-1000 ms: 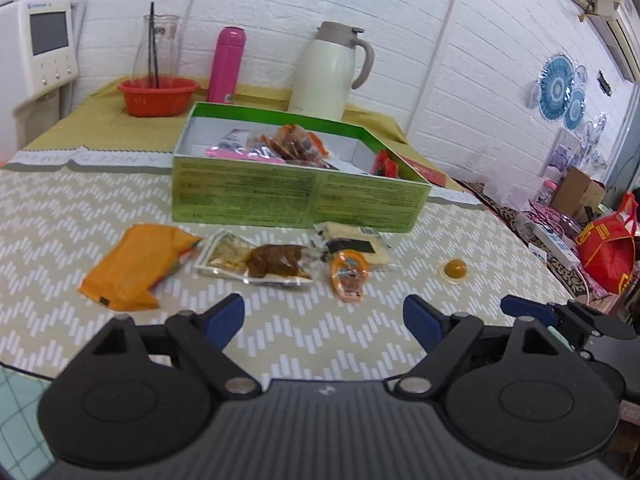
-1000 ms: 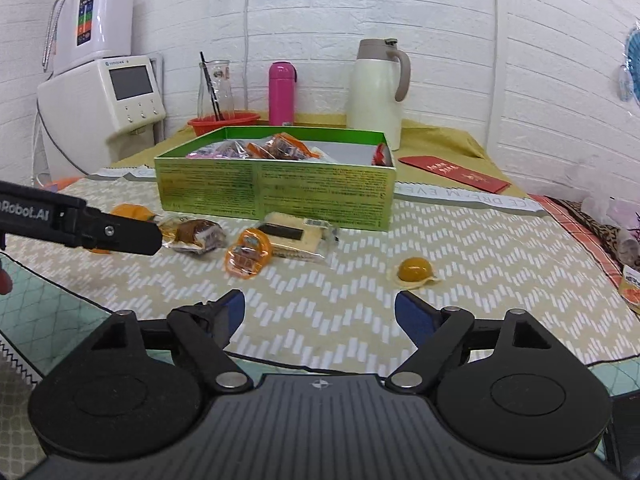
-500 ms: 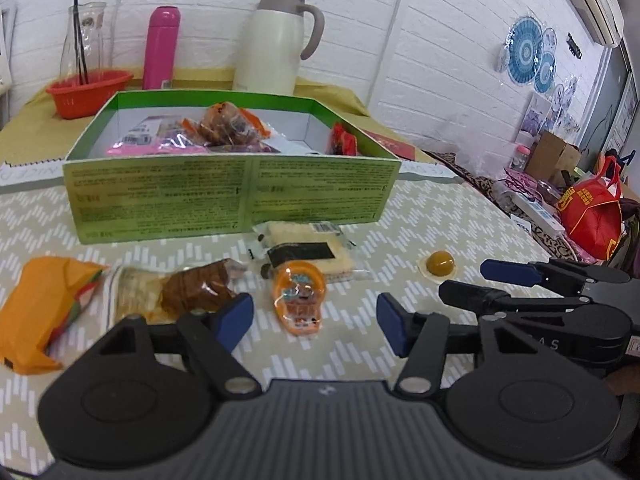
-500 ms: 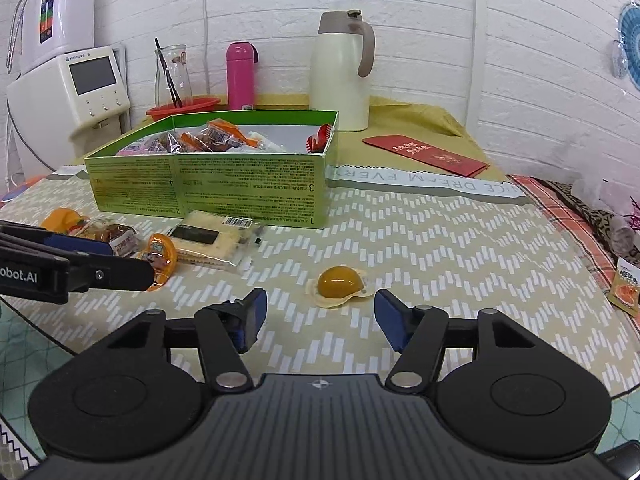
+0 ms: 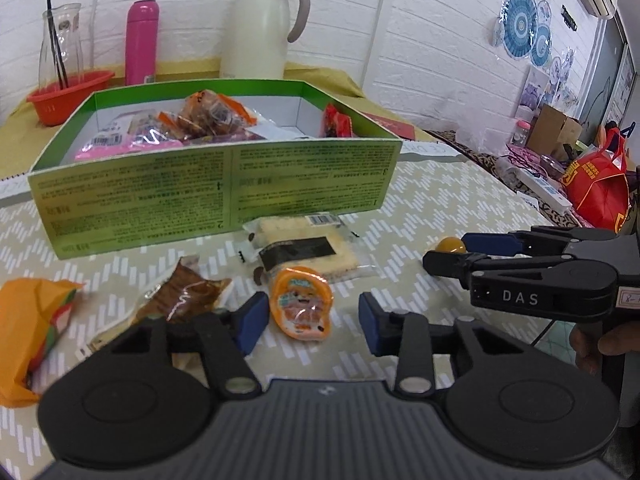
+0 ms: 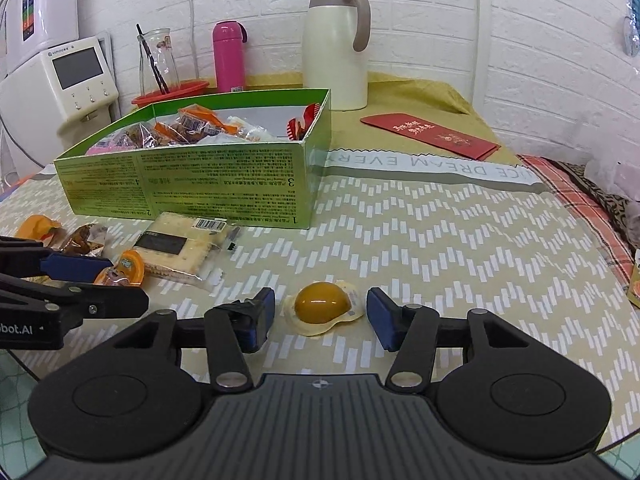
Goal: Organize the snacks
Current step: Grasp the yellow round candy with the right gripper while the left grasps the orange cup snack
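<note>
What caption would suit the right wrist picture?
Open right claw straddles a yellow jelly cup on the table, green snack box beyond.

Glossy plastic wraps the jelly cup [image 5: 301,308], matt printed cardboard forms the green box [image 5: 216,196].

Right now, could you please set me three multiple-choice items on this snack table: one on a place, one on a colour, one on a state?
1. Where does the cracker packet lie?
A. inside the green box
B. on the tablecloth in front of the green box
C. beside the red envelope

2. What colour is the slim flask by the wall?
A. pink
B. blue
C. black

3. How does the right gripper stand?
A. shut on the jelly cup
B. shut and empty
C. open, a finger on each side of the jelly cup

Answers:
1 B, it rests just before the green box.
2 A, the flask is pink.
3 C, the right gripper shows gaps beside the jelly cup.
</note>
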The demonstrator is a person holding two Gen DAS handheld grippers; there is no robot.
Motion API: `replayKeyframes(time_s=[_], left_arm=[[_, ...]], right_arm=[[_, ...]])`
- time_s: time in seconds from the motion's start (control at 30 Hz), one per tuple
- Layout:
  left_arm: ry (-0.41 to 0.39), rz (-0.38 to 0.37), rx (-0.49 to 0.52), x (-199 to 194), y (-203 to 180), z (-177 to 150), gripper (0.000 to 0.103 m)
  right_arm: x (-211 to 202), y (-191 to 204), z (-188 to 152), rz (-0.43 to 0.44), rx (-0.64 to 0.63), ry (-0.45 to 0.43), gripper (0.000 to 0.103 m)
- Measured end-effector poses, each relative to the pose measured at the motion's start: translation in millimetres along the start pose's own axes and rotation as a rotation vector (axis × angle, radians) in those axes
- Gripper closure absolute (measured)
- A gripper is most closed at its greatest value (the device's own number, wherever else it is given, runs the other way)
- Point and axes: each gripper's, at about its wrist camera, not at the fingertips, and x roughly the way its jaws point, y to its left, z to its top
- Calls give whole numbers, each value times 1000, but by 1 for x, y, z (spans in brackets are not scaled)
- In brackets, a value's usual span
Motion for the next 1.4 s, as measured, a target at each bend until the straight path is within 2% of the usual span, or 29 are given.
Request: replayKeyframes(time_s=[0.1,0.17,0.53,0.67,0.8,0.93,1.07,1.2,1.27,1.4], left_arm=[[-6,19,8,0,1,0,85],[-7,24,10,1,1,0,85],[-1,-18,-45,-8,0,-4,87],[-25,-24,-71,-22,0,-7,88],[-87,-49,-114,-51,1,-2,88],[-189,-43,-125,-87,1,20,88],[-256,-24,-109,-109,1,33,88],[-253,-22,-123,-111,5,32,89],[-246,-17,-133,-109,8,30,95],[-241,2,-137,-106,18,34,96]], right_arm=[[-2,1,0,-4,1,-5,37],[-4,1,0,-18,4,-18,44],[-19,4,-7,-19,39,-39,46],[-34,9,-11,-10,54,-71,46],[-58,17,-7,0,55,-139,46],[-84,25,9,12,46,-239,46],[-102,28,23,12,30,-310,46],[-102,30,27,23,19,-315,46],[-98,32,26,44,23,-300,46],[-85,36,29,68,22,-276,46]])
